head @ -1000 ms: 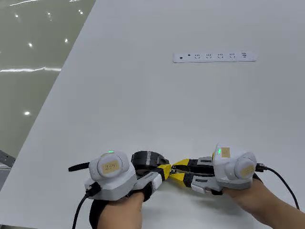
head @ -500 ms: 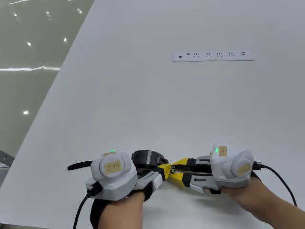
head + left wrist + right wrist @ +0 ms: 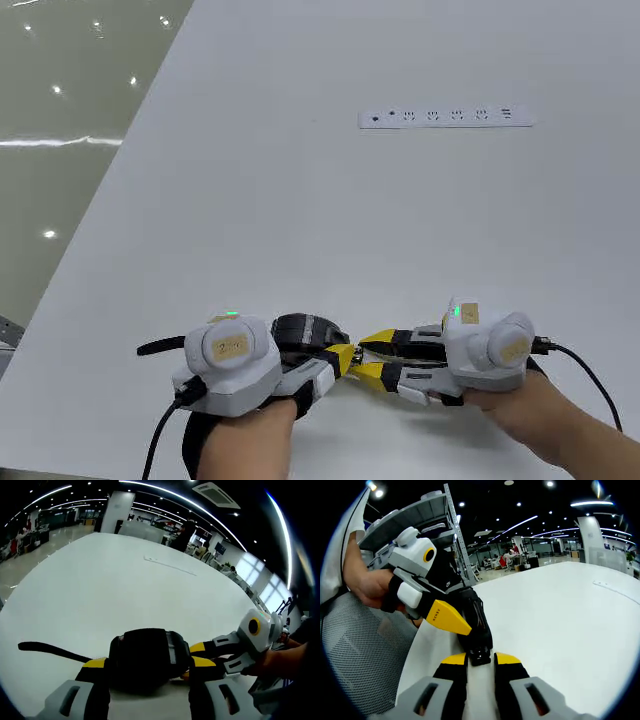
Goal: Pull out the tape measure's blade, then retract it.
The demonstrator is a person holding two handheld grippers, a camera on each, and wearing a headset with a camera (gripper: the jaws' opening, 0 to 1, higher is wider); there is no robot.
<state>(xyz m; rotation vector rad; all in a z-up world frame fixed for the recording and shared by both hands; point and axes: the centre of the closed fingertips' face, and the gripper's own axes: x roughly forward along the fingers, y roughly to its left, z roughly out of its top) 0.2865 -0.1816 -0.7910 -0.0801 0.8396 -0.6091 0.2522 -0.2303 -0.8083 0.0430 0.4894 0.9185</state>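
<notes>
My left claw [image 3: 148, 672] is clamped on the tape measure [image 3: 308, 331], its yellow pads pressing the black case from both sides, and holds it close to the near edge of the white table [image 3: 300, 200]. My right claw [image 3: 480, 662] faces it, jaws narrowly apart with the blade's end hook [image 3: 480, 655] between the tips; I cannot tell whether they already bite. No blade is out, so I judge the pull hasn't begun: next I must pinch the hook firmly, brace the case, and draw my right claw straight away along the near edge
</notes>
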